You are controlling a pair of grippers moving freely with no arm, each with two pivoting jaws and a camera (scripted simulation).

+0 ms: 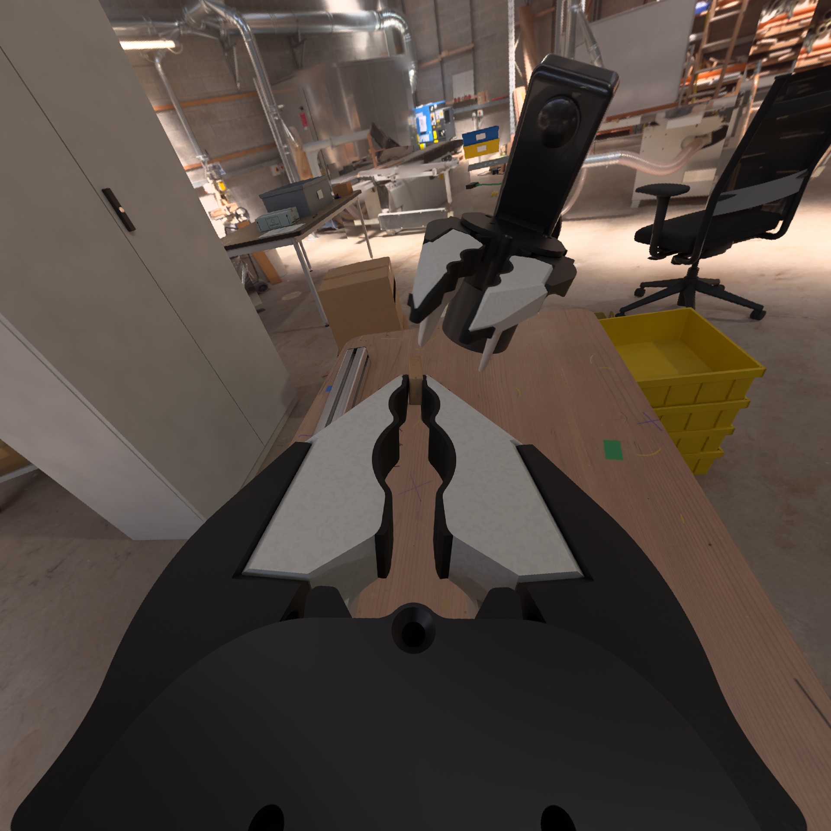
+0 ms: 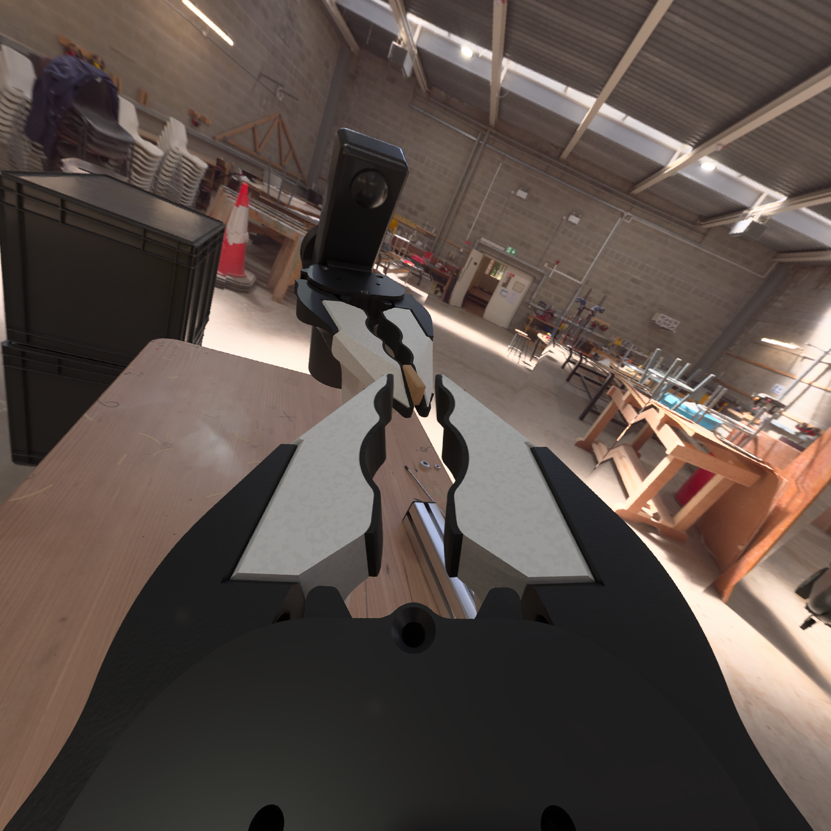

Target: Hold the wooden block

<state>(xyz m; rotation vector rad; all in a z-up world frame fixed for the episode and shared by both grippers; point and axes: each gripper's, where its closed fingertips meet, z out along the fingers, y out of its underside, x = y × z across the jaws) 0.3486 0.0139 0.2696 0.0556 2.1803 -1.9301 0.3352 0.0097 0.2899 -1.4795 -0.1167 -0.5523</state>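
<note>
In the left wrist view, the left gripper [image 1: 414, 382] has its fingers closed on the wooden block [image 1: 415, 386]. The block is a small, light-coloured piece and it stands upright between the two fingertips, with its top a little above them. Under it lies the wooden surface [image 1: 562, 472], which carries a green patch [image 1: 612, 449] and some thin pencil marks. A metal rail [image 1: 347, 387] lies along the left edge of the surface. The right gripper [image 1: 453, 350] hangs in the air beyond the block and a little to the right, its fingers spread apart and holding nothing. A stack of yellow bins [image 1: 688, 395] stands just beside the right side of the surface, and a black office chair [image 1: 719, 216] is on the floor farther away.

In the right wrist view, the right gripper [image 2: 413, 382] shows its own fingers open, with a clear gap between the tips. Just past that gap the left gripper [image 2: 416, 398] faces it and grips the wooden block [image 2: 414, 383], which appears tilted here. The metal rail [image 2: 434, 548] is visible between the right fingers, on the surface [image 2: 157, 449]. Two small washers [image 2: 429, 463] lie near it. Black crates [image 2: 99, 292] stand stacked at the far left corner.
</note>
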